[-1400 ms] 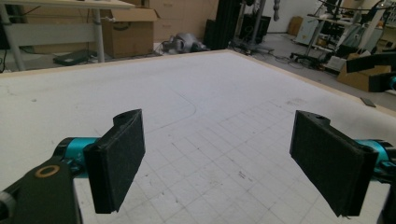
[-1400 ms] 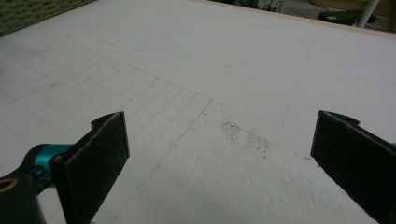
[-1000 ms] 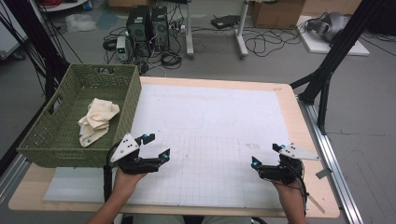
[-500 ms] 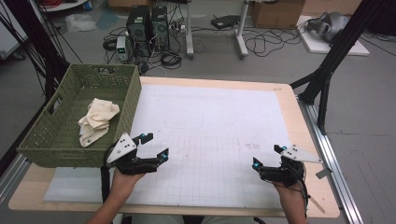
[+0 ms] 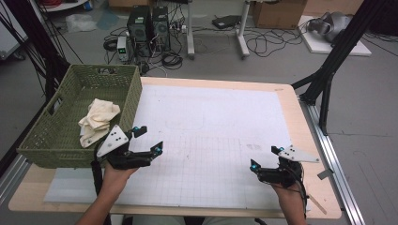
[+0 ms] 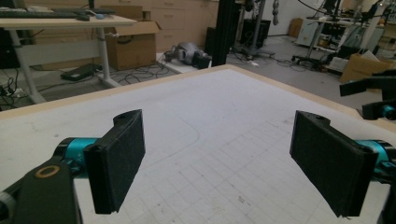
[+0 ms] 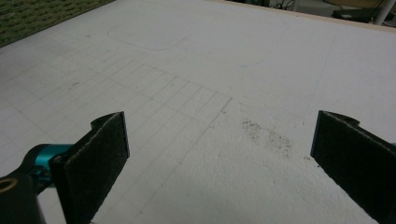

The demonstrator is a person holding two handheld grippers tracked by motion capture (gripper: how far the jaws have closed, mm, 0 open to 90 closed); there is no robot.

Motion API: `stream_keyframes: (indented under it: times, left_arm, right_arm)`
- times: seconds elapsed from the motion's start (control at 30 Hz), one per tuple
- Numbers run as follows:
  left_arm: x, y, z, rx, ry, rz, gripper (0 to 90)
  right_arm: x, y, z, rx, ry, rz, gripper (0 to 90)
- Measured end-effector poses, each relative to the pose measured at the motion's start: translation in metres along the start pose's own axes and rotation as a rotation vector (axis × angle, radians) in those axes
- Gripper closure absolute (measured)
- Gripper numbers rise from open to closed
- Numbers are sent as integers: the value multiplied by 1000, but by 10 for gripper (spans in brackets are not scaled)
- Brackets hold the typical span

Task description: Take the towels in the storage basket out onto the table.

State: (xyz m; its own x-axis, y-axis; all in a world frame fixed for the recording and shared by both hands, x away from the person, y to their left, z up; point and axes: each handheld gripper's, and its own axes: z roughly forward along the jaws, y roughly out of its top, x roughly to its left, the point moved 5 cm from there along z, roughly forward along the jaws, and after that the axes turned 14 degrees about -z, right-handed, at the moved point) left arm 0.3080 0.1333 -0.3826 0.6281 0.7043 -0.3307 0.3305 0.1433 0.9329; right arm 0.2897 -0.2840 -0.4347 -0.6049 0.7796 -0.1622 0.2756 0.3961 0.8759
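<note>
- Nearest the person's side of the table, the right gripper (image 5: pixel 265 158) hovers low over the white gridded mat (image 5: pixel 220 126), near its front right corner, with the jaws spread wide and nothing between them.
- In the right gripper view its two black pads (image 7: pixel 95 158) stand far apart above the bare mat, with a faint dark smudge (image 7: pixel 266 135) on the surface just ahead of them.
- The left gripper (image 5: pixel 148 138) is held at the front left, just beside the basket's near right corner, and it too is released; its jaws gape with nothing in them.
- In the left gripper view the grid lines and a curved pencil outline (image 6: pixel 187 135) run across the mat between the open pads (image 6: pixel 116 163), and part of the other gripper shows at the right edge.
- The green woven basket (image 5: pixel 44 136) sits at the table's left edge, partly overhanging it.
- A crumpled cream cloth (image 5: pixel 96 119) lies inside the basket, toward its near right part, apart from both grippers.
- Beyond the wooden table (image 5: pixel 288 101) the floor holds two computer towers (image 5: pixel 148 23), tangled cables (image 5: pixel 267 44), cardboard boxes and black frame legs (image 5: pixel 328 70).
</note>
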Motion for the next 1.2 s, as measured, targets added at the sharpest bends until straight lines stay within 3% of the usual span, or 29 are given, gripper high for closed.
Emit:
stream_keyframes:
  times: [0.1, 0.4, 0.7, 0.73, 0.87, 1.03, 1.07, 1.2]
  left_arm:
    - [4, 8, -4, -18, -2, -22, 184]
    - [16, 28, -13, -56, 17, -18, 177]
    - [48, 62, -34, -67, 62, -49, 160]
    - [59, 71, -40, -71, 82, -59, 160]
    - [74, 83, -51, -84, 97, -56, 160]
    - [89, 93, -60, -83, 137, -52, 160]
    - [100, 97, -64, -77, 163, -54, 160]
    - [121, 98, -66, -45, 200, -75, 162]
  right_arm:
    - [-1, 0, -2, -4, -4, -3, 35]
    - [0, 0, -2, -5, -5, -5, 35]
    - [0, -1, -1, -3, -9, -5, 35]
    - [0, -1, -1, 0, -8, -3, 35]
    - [0, -1, 0, 0, -8, -8, 35]
    - [1, 0, 0, 3, -7, -11, 35]
    - [2, 0, 1, 4, -6, -10, 35]
    - [3, 0, 3, 10, -4, -13, 35]
